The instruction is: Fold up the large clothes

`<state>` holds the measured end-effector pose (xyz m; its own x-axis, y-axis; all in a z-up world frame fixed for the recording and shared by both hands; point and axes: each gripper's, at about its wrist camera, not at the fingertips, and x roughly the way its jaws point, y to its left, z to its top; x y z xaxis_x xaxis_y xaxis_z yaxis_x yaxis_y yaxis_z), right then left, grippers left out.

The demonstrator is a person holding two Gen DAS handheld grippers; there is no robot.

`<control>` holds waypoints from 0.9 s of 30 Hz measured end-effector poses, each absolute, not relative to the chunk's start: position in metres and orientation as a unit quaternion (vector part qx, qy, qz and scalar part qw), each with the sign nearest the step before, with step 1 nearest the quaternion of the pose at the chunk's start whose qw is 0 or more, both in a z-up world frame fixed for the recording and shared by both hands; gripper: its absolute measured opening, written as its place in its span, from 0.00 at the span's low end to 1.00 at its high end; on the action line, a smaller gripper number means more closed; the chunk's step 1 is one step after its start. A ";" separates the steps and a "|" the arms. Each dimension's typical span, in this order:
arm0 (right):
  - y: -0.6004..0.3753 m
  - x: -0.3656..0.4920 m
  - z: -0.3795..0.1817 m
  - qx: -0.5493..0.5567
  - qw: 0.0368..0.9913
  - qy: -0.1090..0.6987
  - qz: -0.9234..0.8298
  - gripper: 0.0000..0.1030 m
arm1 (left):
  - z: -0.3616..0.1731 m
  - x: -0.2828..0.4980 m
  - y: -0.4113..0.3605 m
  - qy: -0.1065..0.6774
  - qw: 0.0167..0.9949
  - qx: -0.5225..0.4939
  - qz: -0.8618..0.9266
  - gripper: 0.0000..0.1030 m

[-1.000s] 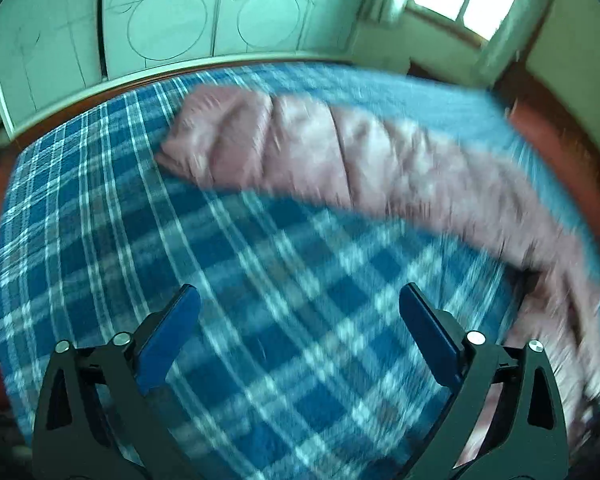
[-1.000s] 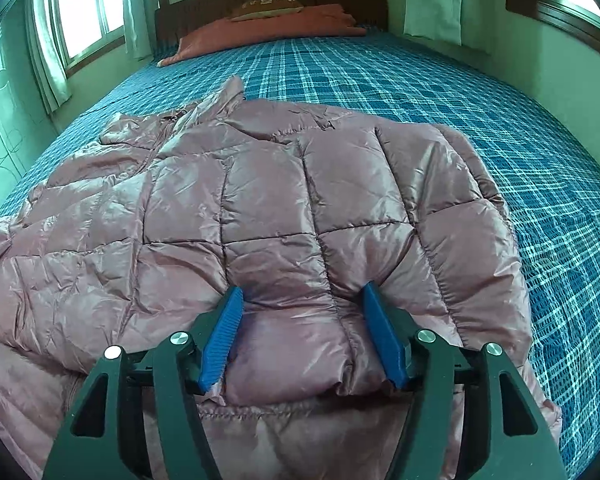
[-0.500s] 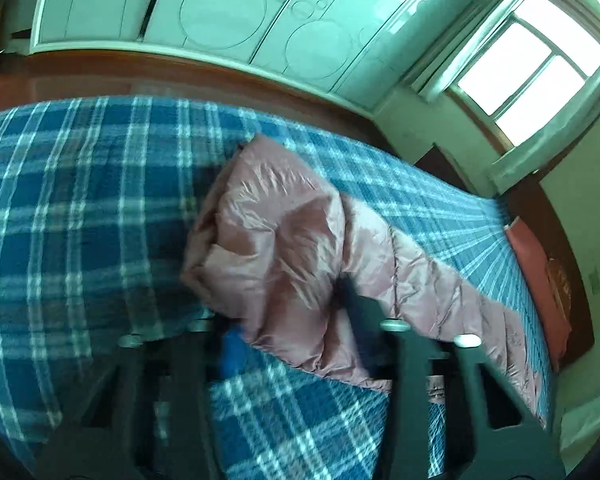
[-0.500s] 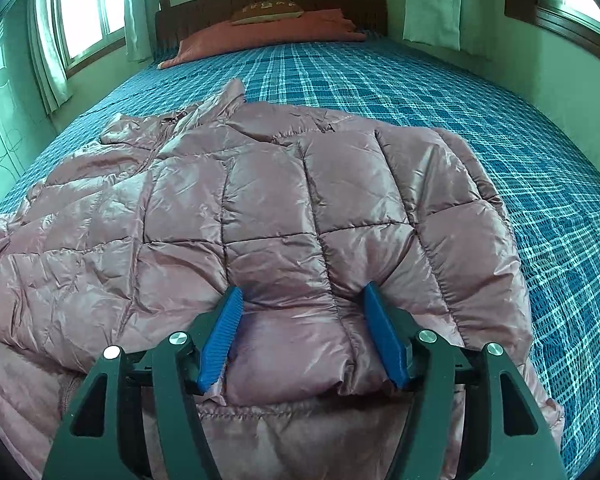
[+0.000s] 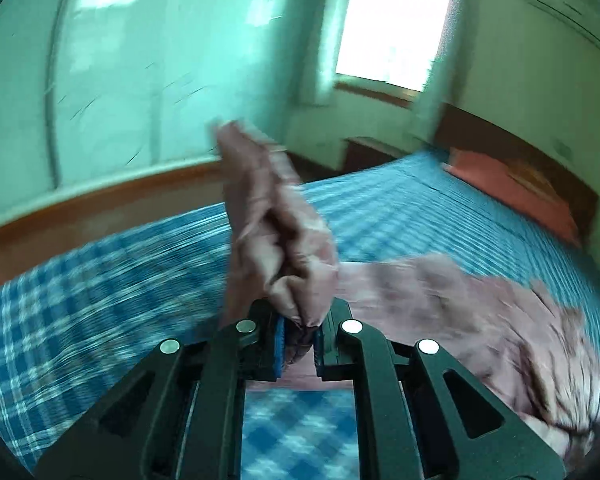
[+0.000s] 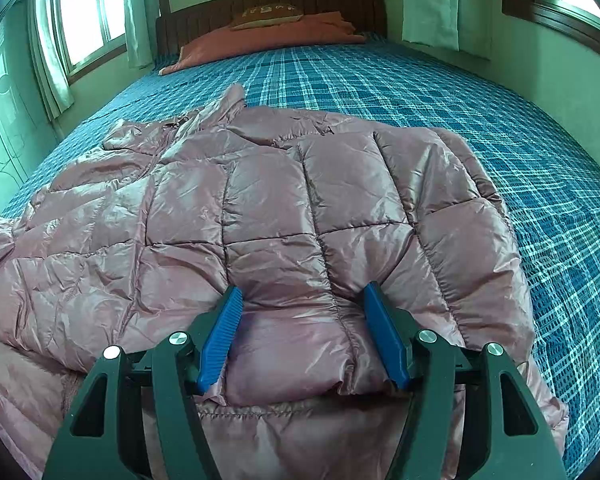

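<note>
A pink quilted puffer jacket (image 6: 284, 216) lies spread on a blue plaid bed (image 6: 440, 92). My right gripper (image 6: 302, 340) is open, its blue pads pressed down on the jacket's near part beside the hem, straddling a puffed panel. My left gripper (image 5: 299, 340) is shut on the end of a jacket sleeve (image 5: 276, 232) and holds it lifted above the bed; the sleeve stands up from the jaws. The rest of the jacket (image 5: 480, 320) lies to the right in the blurred left wrist view.
An orange pillow (image 6: 268, 38) and wooden headboard (image 6: 272, 0) are at the bed's far end. Windows with curtains (image 6: 52, 60) are on the left and right walls. A pale wardrobe (image 5: 120, 80) and wooden floor (image 5: 100, 208) lie beyond the bed's edge.
My left gripper moved from open above the plaid cover to the sleeve end, closed on it and lifted it while swinging round. My right gripper has stayed still on the jacket.
</note>
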<state>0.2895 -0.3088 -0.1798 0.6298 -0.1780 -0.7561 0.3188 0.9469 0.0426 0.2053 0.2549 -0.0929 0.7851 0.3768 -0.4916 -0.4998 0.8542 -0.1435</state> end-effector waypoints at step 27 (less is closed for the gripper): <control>-0.318 0.284 -0.178 0.124 0.903 0.396 -0.111 0.66 | -0.169 0.302 -0.058 0.323 0.936 0.133 -0.033 0.30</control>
<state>0.2844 -0.3184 -0.1782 0.6620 -0.1026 -0.7425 0.2986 0.9447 0.1357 0.3018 -0.0578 -0.1694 0.7890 0.0249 -0.6139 0.1475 0.9623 0.2286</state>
